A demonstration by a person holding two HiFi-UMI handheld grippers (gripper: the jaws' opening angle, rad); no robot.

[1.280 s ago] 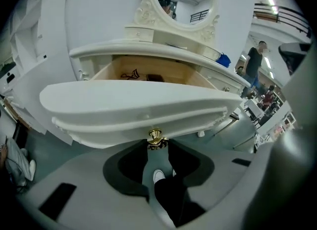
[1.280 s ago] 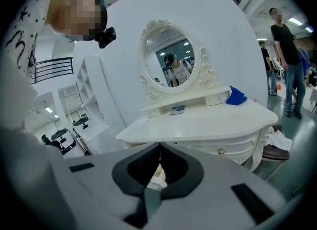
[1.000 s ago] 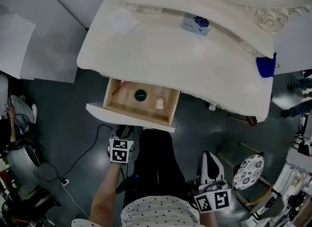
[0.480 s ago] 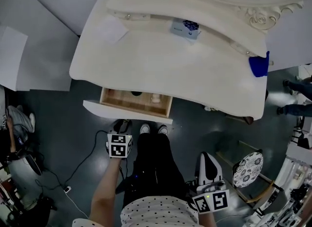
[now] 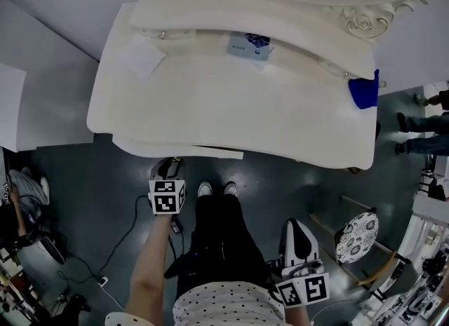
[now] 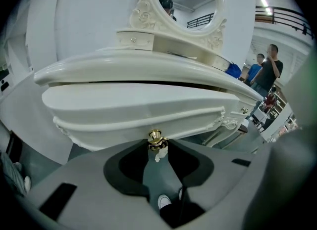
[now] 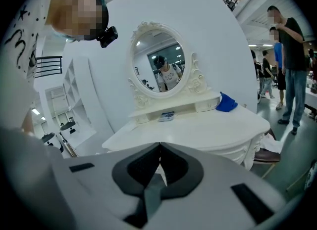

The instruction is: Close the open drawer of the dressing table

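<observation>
The white dressing table (image 5: 231, 107) fills the top of the head view. Its drawer (image 5: 179, 151) is pushed almost fully in, with only a thin strip of the front showing under the top's edge. In the left gripper view the drawer front (image 6: 138, 109) spans the picture, with its small brass knob (image 6: 155, 136) at the bottom middle. My left gripper (image 6: 156, 145) (image 5: 165, 172) is shut on that knob, its tips on either side of it. My right gripper (image 7: 159, 146) (image 5: 297, 228) hangs back by the person's hip, shut and empty.
On the table top lie a blue cloth (image 5: 363, 91), a small blue-and-white box (image 5: 247, 45) and a sheet of paper (image 5: 140, 56). A patterned stool (image 5: 356, 235) stands to the right, and cables (image 5: 133, 226) trail on the floor to the left. People (image 7: 290, 70) stand beyond the table.
The drawer has slid from wide open to nearly flush, hiding its contents. My left gripper moved toward the table with the drawer front. The right gripper barely shifted.
</observation>
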